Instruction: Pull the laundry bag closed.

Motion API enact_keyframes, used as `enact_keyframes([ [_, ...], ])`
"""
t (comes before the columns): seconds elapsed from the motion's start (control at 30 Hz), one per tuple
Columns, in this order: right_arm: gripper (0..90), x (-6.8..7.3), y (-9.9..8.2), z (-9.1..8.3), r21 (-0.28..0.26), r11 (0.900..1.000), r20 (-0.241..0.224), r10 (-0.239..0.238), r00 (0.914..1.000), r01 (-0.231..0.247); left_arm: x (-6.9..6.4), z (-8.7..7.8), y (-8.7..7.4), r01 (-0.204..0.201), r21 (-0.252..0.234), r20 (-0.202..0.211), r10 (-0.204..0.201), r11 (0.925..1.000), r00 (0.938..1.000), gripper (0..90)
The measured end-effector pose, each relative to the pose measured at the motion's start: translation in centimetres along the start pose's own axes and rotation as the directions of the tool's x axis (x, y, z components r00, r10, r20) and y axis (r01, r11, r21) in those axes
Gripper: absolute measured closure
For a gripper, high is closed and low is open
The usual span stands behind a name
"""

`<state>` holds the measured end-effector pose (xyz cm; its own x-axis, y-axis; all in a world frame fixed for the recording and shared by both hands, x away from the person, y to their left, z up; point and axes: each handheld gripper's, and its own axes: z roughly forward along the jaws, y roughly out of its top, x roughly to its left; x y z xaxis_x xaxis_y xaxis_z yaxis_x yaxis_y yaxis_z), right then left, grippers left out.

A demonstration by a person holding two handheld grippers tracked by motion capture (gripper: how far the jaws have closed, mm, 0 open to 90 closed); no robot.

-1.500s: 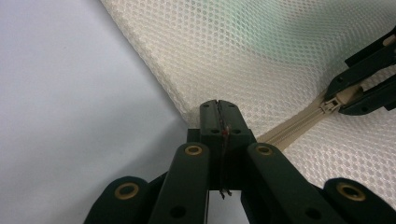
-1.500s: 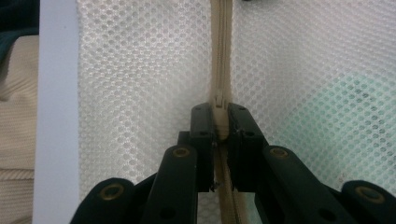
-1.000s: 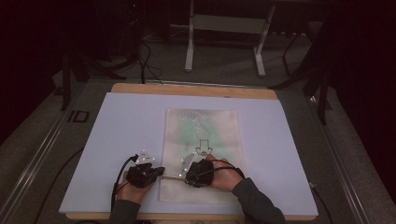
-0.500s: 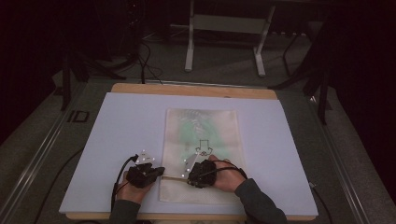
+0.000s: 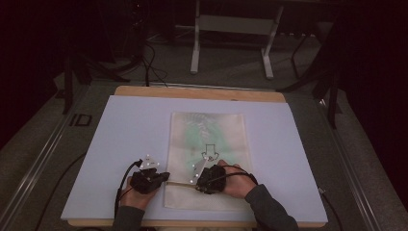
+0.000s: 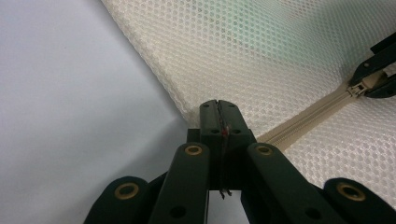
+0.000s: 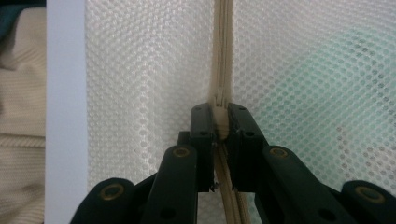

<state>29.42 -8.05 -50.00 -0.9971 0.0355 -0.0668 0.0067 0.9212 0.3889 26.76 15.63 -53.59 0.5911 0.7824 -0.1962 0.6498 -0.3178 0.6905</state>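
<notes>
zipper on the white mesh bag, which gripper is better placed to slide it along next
Right. The right gripper is shut on the beige zipper pull, with the zipper track running straight ahead of it. The left gripper is shut on the edge of the white mesh bag at the zipper's end, better placed to anchor.

The bench (image 5: pixel 130 125) is bare across the left third of the frame and down the right strip, so a hand could sweep through either side without meeting anything. The one thing lying in the middle is the flat mesh bag (image 5: pixel 209 139), low enough to pass over. At the lower centre the way is crowded: the left claw (image 5: pixel 166 179) sits clamped on the bag's left edge and the right claw (image 5: pixel 195 182) is pinched on the zipper pull (image 7: pixel 220 105), the two near each other with only a short run of zipper (image 6: pixel 303 121) between. Both forearms bar the bottom edge.
</notes>
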Motion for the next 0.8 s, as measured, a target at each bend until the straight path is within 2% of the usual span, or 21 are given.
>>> enact_keyframes([
  [0.8,82.1,-0.1,-2.1,-0.7,0.000,0.9995,-0.010,0.032,0.9994,-0.032,-0.1,0.0,0.0,0.000,-0.001,-0.002,0.000,1.0000,1.0000,89.4],
])
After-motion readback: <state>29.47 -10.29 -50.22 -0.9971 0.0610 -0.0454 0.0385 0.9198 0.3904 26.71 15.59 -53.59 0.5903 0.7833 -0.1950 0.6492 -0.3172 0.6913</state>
